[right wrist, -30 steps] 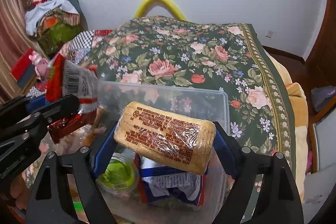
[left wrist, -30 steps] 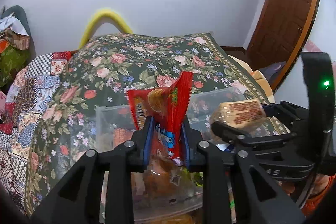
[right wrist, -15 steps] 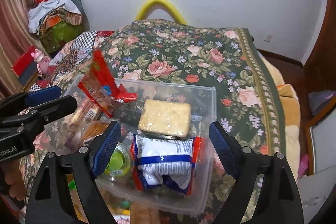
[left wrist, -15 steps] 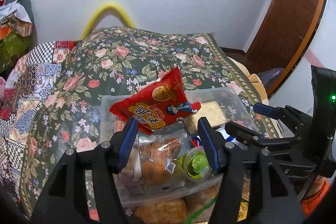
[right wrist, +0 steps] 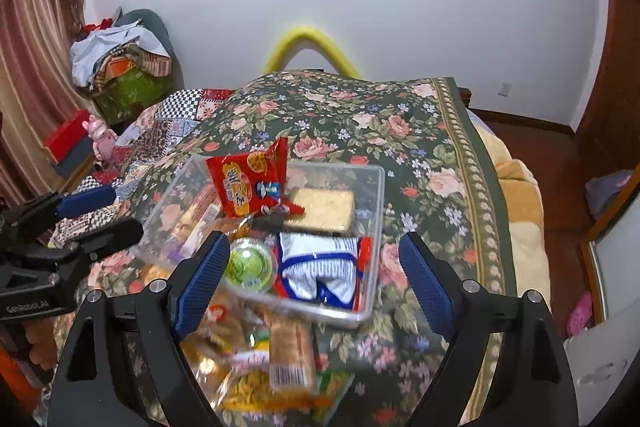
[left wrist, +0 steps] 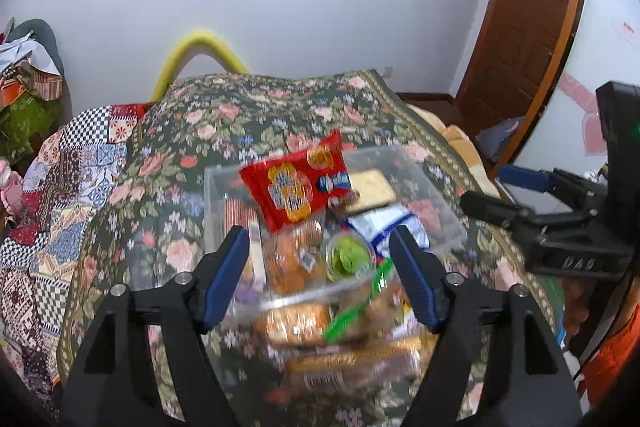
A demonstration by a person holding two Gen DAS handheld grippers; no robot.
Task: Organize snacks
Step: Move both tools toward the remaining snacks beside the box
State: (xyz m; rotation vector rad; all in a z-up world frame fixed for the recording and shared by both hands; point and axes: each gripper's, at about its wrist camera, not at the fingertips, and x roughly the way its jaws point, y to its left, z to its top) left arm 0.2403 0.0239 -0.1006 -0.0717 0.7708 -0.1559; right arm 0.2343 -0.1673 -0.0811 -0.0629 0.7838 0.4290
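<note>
Atop the clear bin, the red packet lies diagonally; both tongs empty, left widening.

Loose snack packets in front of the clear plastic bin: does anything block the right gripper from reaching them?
Nothing visible does. The loose snack packets lie uncovered on the floral bedspread, nearer than the clear plastic bin, directly below the right gripper, whose jaws stand open and empty.

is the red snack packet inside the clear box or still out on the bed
Inside. The red snack packet lies propped in the far corner of the clear box, one edge poking above the rim, resting on other snacks. No fingers touch it.
</note>
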